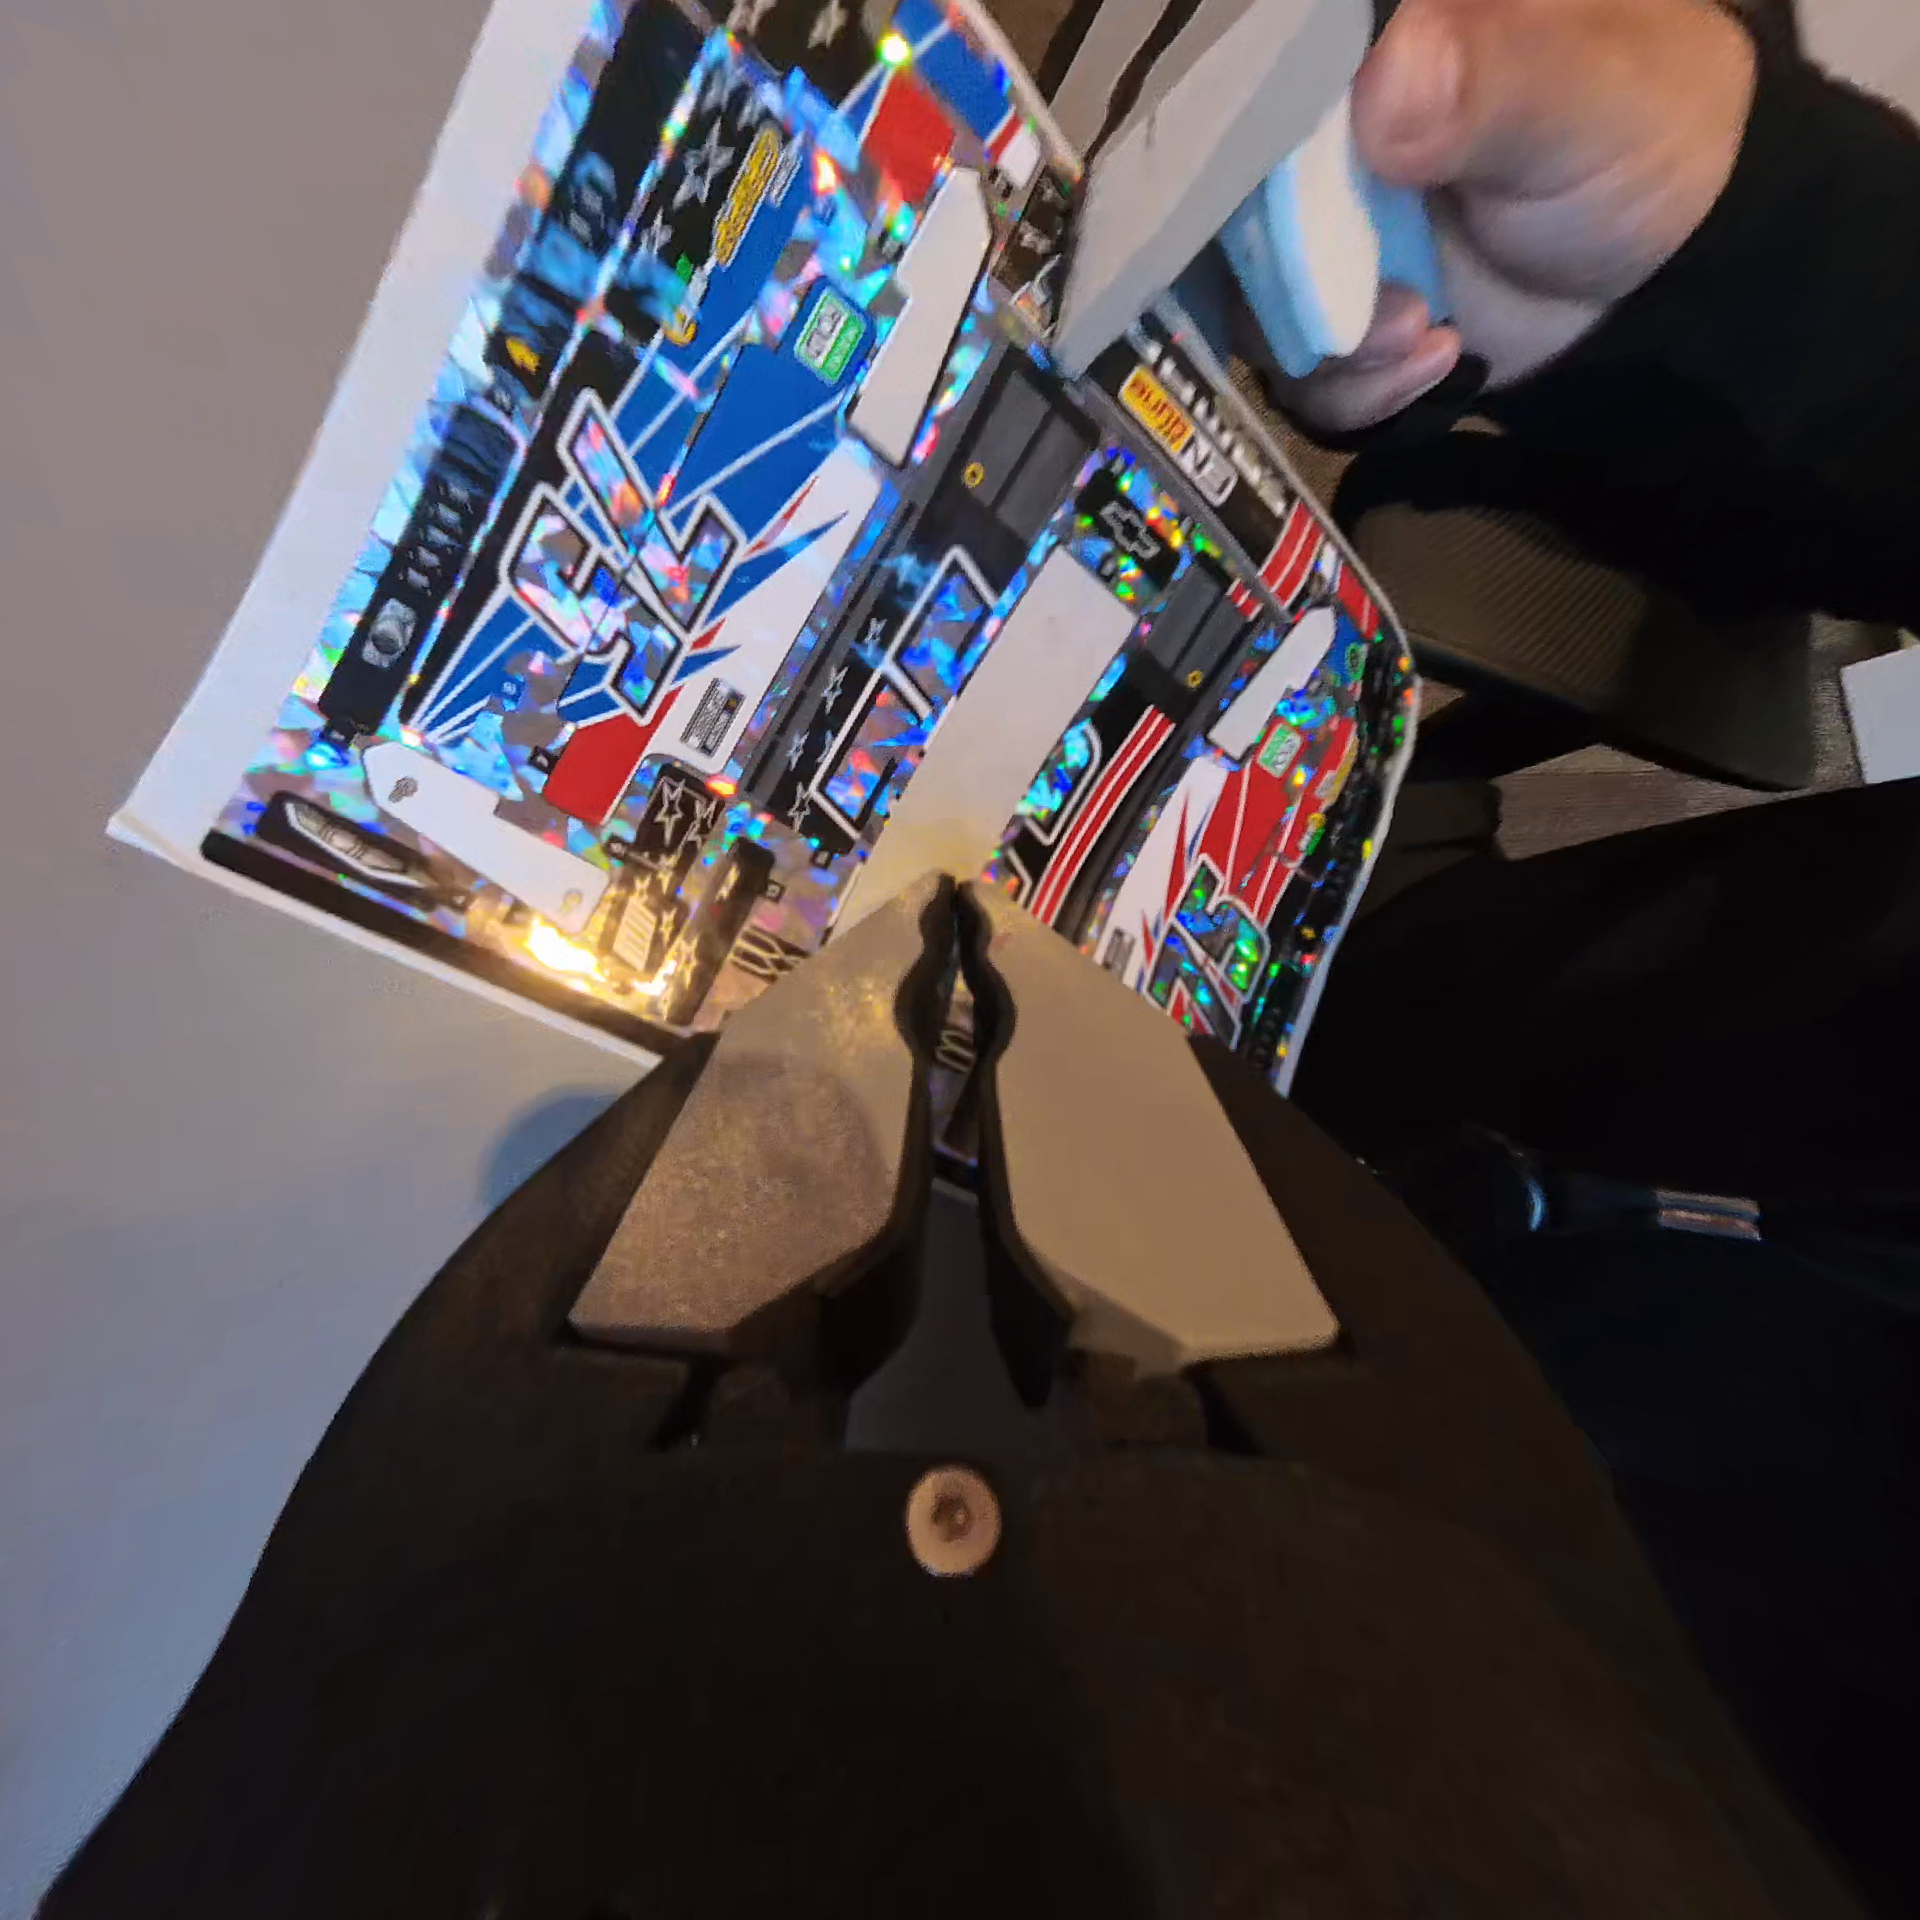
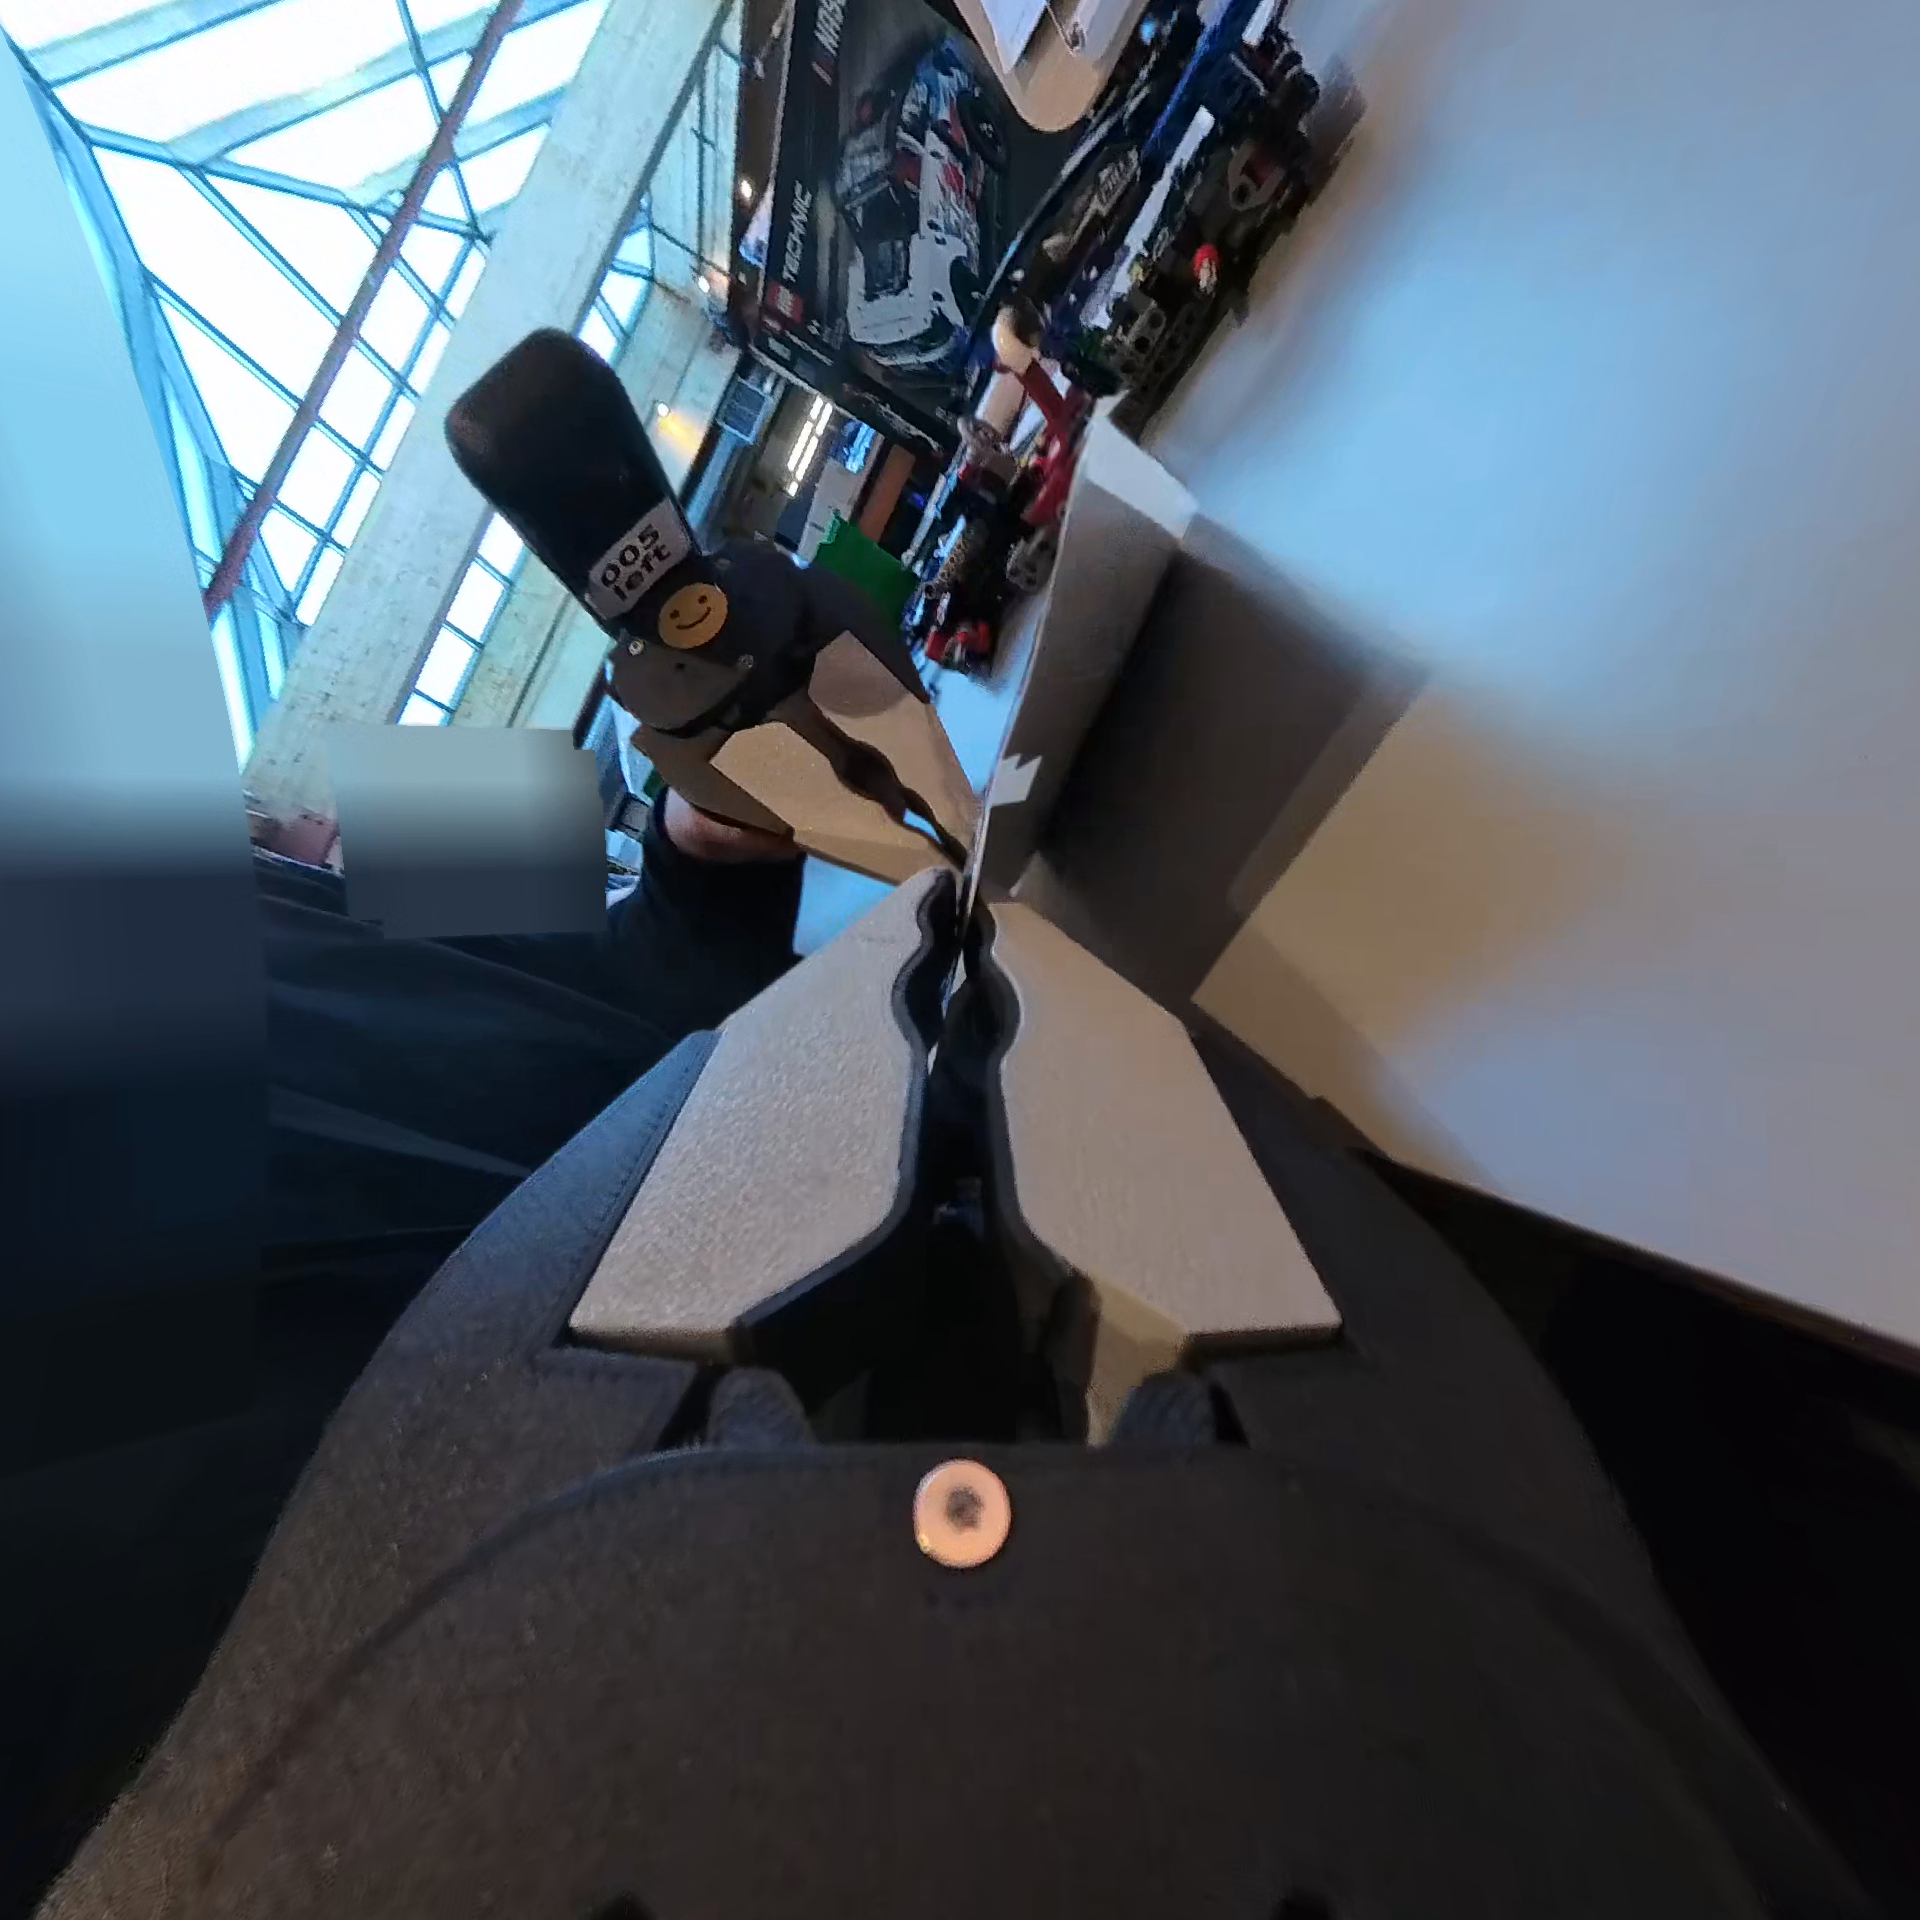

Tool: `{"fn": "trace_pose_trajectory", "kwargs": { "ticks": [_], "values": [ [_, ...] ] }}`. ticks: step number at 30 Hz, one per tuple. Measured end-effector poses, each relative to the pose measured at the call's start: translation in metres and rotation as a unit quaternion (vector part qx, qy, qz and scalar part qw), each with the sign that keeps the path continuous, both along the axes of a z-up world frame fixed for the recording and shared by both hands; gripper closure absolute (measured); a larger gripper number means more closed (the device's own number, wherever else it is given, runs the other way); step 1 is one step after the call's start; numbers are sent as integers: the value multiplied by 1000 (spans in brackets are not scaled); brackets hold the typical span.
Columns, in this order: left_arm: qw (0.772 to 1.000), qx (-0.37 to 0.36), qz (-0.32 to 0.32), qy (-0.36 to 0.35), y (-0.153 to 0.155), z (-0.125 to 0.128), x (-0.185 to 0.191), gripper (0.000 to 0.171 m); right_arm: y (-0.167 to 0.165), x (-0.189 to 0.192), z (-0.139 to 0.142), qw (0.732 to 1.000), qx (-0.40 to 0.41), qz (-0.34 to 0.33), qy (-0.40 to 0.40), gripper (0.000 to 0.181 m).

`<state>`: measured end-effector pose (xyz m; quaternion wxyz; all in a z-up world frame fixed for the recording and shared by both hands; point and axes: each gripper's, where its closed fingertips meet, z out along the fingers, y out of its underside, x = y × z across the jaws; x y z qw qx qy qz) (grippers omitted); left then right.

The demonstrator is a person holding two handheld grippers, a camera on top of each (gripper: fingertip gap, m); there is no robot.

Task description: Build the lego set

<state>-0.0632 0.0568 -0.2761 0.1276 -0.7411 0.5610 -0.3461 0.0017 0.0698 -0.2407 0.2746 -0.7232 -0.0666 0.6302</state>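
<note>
A holographic sticker sheet (image 1: 727, 540) with blue, red and black decals is held up in the air over the white table (image 1: 156, 1039). My left gripper (image 1: 951, 894) is shut on its near edge. My right gripper (image 2: 961, 894) is shut on the same sheet (image 2: 1060, 644), seen edge-on in the right wrist view. The right gripper (image 1: 1081, 332) also shows at the sheet's far edge in the left wrist view, with a hand (image 1: 1538, 156) on it. The left gripper (image 2: 940, 826) shows in the right wrist view, pinching the sheet just beyond my right fingertips.
A partly built lego car (image 2: 1143, 260) in blue, black and red stands on the table (image 2: 1610, 468) beyond the sheet. The set's box (image 2: 883, 208) stands upright behind it. A black chair (image 1: 1558, 623) and a dark sleeve are beside the table. Tip to tip, the grippers are about 8 centimetres apart.
</note>
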Motion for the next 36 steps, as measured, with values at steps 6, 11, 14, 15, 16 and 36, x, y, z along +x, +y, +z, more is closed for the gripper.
{"fn": "trace_pose_trajectory", "kwargs": {
  "ticks": [6, 11, 14, 15, 16, 36],
  "values": [
    [1000, -4, -15, -20, -6, 0, 8, 171, -20, 0, -7, 1000, -15, 14, -7, 180],
    [999, -27, -21, -41, -8, 1, 17, 171, -32, 0, -6, 1000, -14, 19, 3, 179],
    [999, -14, -23, -39, -6, 1, 20, 171, -36, -4, -6, 1000, -11, 27, -5, 177],
    [999, -4, -24, -39, -6, 2, 21, 171, -38, -6, -8, 999, -13, 30, -14, 177],
    [999, 4, -28, -44, -8, 4, 23, 171, -39, -7, -10, 999, -13, 33, -23, 178],
    [970, -38, -59, -232, -37, 103, 38, 151, -39, -34, 70, 984, 153, 44, 87, 181]
  ]
}}
